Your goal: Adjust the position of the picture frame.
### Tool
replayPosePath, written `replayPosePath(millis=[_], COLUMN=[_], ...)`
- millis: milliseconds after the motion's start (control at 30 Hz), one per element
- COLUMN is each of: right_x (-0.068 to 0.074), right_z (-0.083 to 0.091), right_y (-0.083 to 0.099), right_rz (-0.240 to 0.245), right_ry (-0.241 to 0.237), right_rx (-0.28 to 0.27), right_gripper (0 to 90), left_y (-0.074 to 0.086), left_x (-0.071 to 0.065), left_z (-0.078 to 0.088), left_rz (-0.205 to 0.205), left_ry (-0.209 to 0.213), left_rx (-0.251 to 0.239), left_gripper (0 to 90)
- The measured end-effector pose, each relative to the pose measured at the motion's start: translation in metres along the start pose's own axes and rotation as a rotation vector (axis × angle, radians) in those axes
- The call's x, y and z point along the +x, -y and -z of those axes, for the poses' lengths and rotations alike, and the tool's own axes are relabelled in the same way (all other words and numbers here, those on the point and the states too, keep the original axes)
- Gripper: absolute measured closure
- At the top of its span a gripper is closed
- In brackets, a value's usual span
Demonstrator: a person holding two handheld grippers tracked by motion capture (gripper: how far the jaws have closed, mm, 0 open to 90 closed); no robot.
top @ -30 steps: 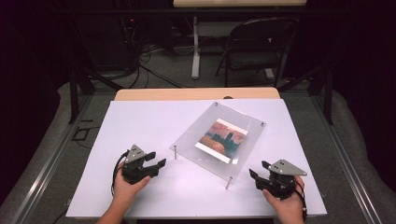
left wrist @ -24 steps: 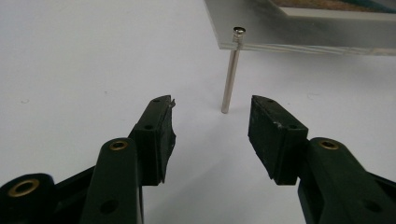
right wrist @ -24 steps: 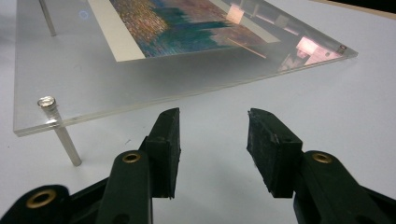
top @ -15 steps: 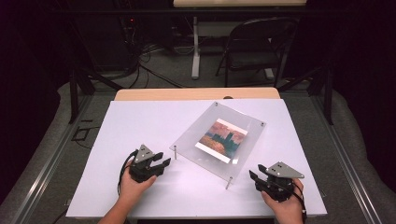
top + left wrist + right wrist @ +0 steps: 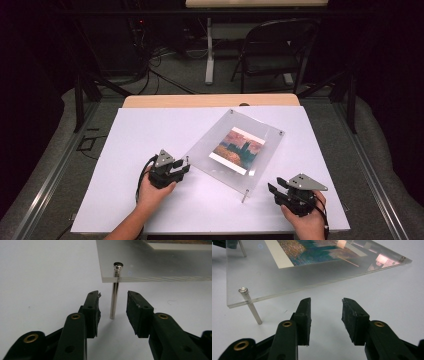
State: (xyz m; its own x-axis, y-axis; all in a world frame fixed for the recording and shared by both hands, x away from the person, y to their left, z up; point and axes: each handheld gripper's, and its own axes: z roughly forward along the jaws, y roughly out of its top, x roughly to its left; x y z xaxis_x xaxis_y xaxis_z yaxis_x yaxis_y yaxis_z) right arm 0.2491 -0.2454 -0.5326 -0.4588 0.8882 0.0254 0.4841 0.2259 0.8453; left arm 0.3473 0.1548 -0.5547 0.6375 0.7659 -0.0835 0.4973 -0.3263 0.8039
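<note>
Left hand-held gripper point(image 5: 112, 306) spread wide around the thin silver metal leg point(image 5: 114, 293) of the clear acrylic picture frame point(image 5: 235, 147), mid-worktop point(image 5: 150, 130). Right hand-held gripper point(image 5: 325, 315) at five o'clock, spread, empty. Nothing gripped yet, I judge.

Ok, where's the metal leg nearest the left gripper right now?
In the left gripper view the metal leg stands upright between the open jaws of the left gripper, untouched, under the near corner of the clear acrylic frame.
</note>
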Motion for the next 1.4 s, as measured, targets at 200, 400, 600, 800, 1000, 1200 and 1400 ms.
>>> replayPosePath(millis=[200, 400, 600, 800, 1000, 1200, 1400], right_x=[0.0, 0.001, 0.003, 0.002, 0.002, 0.007, 0.016], right_z=[0.0, 0.001, 0.0, 0.0, 0.0, -0.002, -0.004], right_y=[0.001, 0.001, 0.001, 0.002, 0.003, 0.003, 0.004], right_rz=[-0.008, -0.004, 0.003, -0.016, -0.027, -0.006, 0.022], right_ry=[-0.008, -0.007, -0.014, -0.023, -0.049, -0.081, -0.13], right_rx=[-0.002, -0.008, 0.0, 0.019, 0.033, 0.049, 0.055], right_gripper=[60.2, 59.3, 59.3, 63.3, 67.4, 70.2, 72.0], left_y=[-0.003, -0.004, -0.005, -0.005, -0.006, -0.007, -0.01], left_x=[0.001, 0.001, 0.0, -0.001, 0.001, 0.001, 0.002], left_z=[-0.009, -0.01, -0.01, -0.011, -0.012, -0.012, -0.009], left_rz=[0.012, 0.026, 0.015, 0.02, 0.012, 0.022, 0.022], left_ry=[-0.007, 0.003, 0.003, 0.017, 0.021, 0.028, 0.04], left_rx=[0.009, 0.016, 0.023, 0.027, 0.028, 0.032, 0.03], left_gripper=[71.6, 77.5, 81.1, 84.1, 84.8, 85.1, 85.2])
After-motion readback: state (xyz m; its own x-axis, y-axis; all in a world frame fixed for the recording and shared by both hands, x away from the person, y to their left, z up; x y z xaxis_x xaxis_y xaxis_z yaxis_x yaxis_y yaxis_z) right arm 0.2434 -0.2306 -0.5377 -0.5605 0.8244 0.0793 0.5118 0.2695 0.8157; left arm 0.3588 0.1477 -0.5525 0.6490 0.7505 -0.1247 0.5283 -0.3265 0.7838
